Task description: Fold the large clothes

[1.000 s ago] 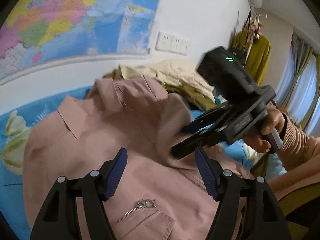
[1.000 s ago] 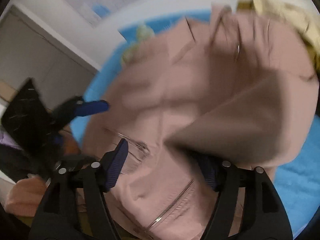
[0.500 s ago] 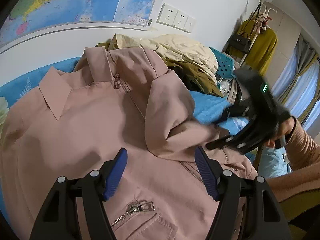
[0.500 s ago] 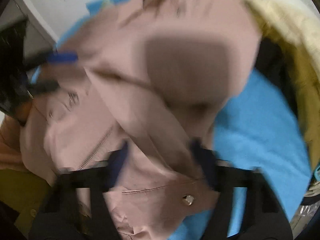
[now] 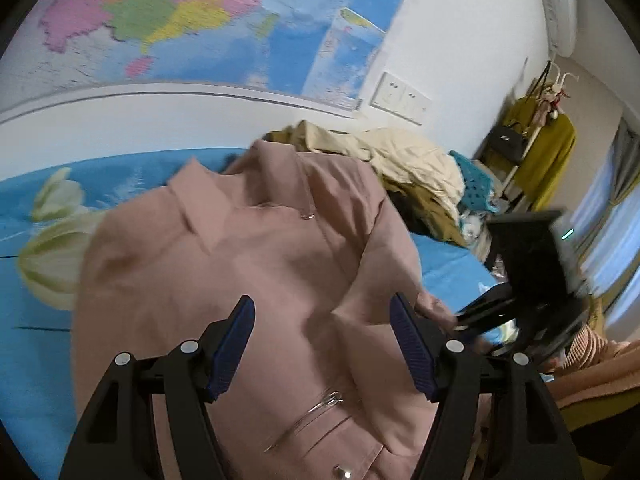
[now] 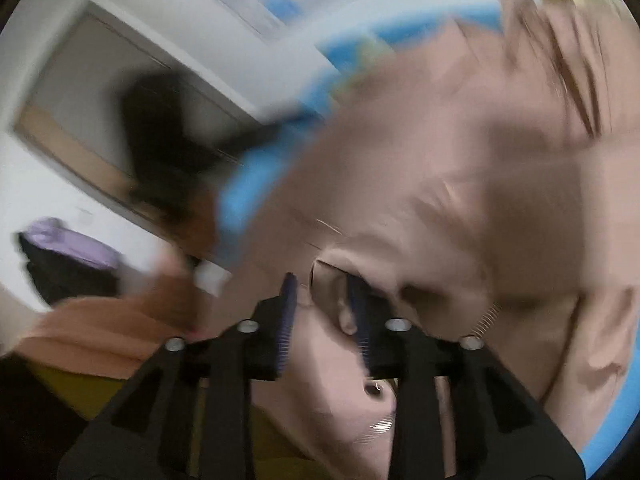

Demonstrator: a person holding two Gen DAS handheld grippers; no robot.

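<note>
Since half a second before, the right gripper [image 6: 322, 312] had pulled its jaws in narrow around a fold of the pink jacket [image 5: 256, 280]; the blurry view made it look pinched. Close by, the left gripper [image 5: 322, 344] hung wide open over the jacket, holding nothing. It lay flat on the blue sheet [image 5: 36, 344]. Farther back sat a clothes pile [image 5: 404, 160], then the map [image 5: 192, 20].

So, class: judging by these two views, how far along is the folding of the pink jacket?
Early. Done: the pink jacket lies spread front-up on the blue bedsheet, collar towards the wall. In hand: the right tongs have closed on a fold of its fabric at the near right edge, while the left tongs hover open above it. Left: folding the sides and body; no neat fold shows.
</note>
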